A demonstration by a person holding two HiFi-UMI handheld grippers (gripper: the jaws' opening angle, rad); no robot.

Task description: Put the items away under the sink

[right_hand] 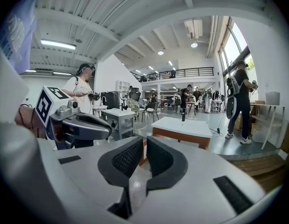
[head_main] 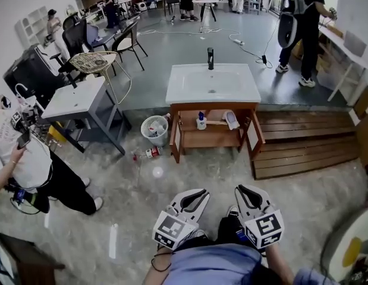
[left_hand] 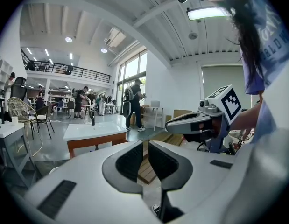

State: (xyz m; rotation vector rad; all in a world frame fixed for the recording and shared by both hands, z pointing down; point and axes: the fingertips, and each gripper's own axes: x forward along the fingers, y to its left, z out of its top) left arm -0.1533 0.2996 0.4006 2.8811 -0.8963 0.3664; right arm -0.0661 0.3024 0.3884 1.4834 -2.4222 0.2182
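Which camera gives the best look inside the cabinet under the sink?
The head view: it looks down into the cabinet, both doors swung open, with a small bottle and other items on the shelf. Both gripper views sit low and catch only the white sink top and the wooden edge under it, nothing of the inside.

right hand-held gripper [right_hand: 144,147] | jaws nearly together, empty | sink cabinet [right_hand: 181,128] ahead | left hand-held gripper [right_hand: 106,127] alongside
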